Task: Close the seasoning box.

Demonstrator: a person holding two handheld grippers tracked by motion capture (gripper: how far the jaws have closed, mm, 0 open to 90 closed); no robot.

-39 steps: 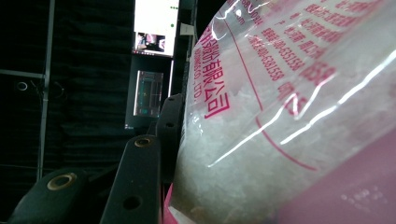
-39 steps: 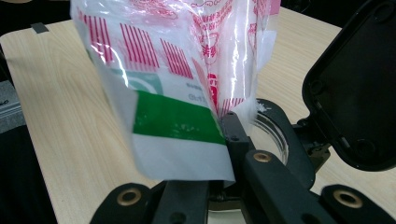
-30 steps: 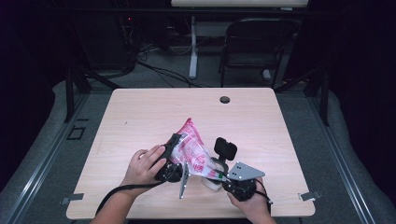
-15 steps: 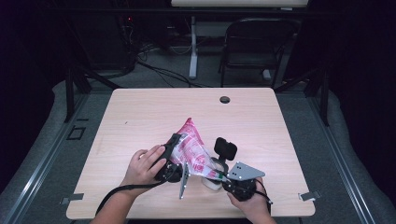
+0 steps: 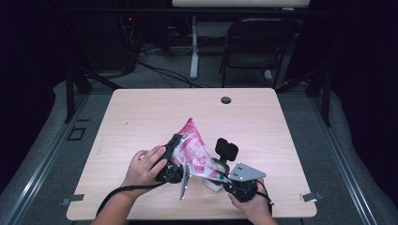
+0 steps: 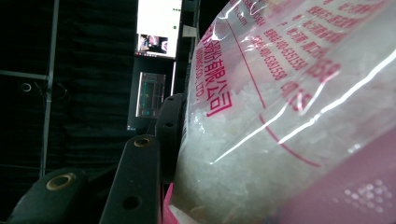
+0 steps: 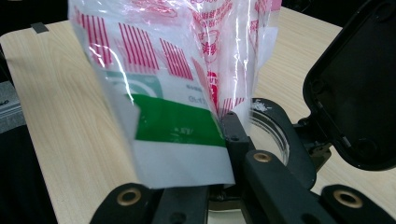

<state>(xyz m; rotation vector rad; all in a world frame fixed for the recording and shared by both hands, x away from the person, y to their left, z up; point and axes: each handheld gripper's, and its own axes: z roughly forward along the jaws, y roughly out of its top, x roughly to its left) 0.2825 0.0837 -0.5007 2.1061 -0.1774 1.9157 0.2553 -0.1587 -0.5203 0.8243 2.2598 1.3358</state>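
A clear bag (image 5: 193, 151) with pink and red print, holding white grains, hangs tilted over the table's front middle. My left gripper (image 5: 174, 161) is shut on its lower part; in the left gripper view the bag (image 6: 289, 116) presses against one black jaw. Its open, white-and-green labelled end (image 7: 177, 126) points down at a clear round container (image 5: 213, 180) with a black rim. The container's black flip lid (image 5: 226, 149) stands open. My right gripper (image 5: 227, 180) is shut on the container (image 7: 273, 133), its jaws against the rim. The lid (image 7: 359, 88) rises at the right.
The wooden table (image 5: 141, 112) has a small round black grommet (image 5: 226, 100) near its far edge. Behind the table stand a dark chair (image 5: 260, 51) and cables on the floor. Both hands are close to the front edge.
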